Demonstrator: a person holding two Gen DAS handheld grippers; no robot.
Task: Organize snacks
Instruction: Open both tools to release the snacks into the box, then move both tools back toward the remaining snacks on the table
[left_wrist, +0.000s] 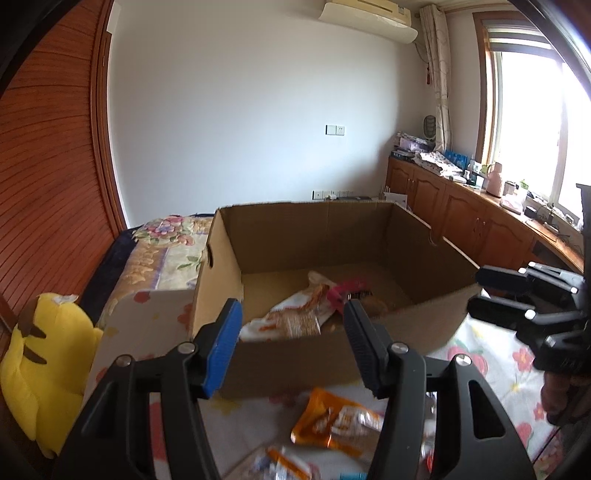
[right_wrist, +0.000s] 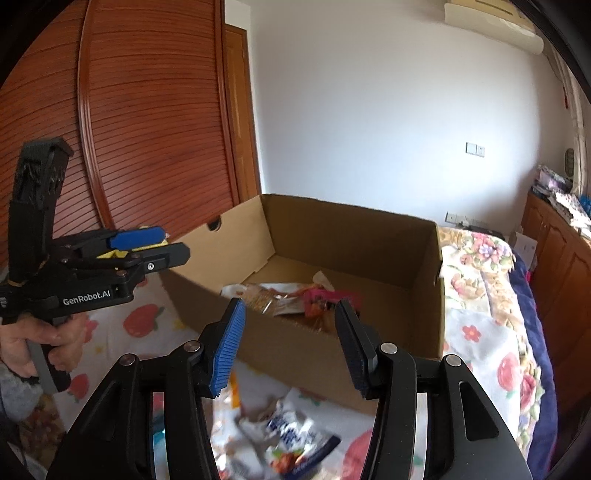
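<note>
Both grippers hang over the near edge of the cardboard box (left_wrist: 332, 236) on the bed (left_wrist: 155, 258), pointing down into it. Left gripper (left_wrist: 291, 347): jaws parted about halfway, nothing between them. Right gripper (right_wrist: 288, 347): same, half open and empty; in the left view it shows at the far right, beside the box's near corner.

Snacks already in the box: a white-orange packet (left_wrist: 291, 317) and a pink wrapper (left_wrist: 347, 291) just ahead of the left gripper, lying on the box floor. Snacks not yet in: an orange packet (left_wrist: 336, 421) on the sheet right below the left gripper, and a white-blue bag (right_wrist: 291, 439) below the right gripper, both outside the box, close to its front wall.

Step, as I read it: between picks, with drop-offs done and hands free. Next move likely calls for pulling each gripper back and down toward the loose packets, opening wide enough, and pinching a flat crinkly bag off soft bedding. Blur makes the exact packet edges hard to tell.
</note>
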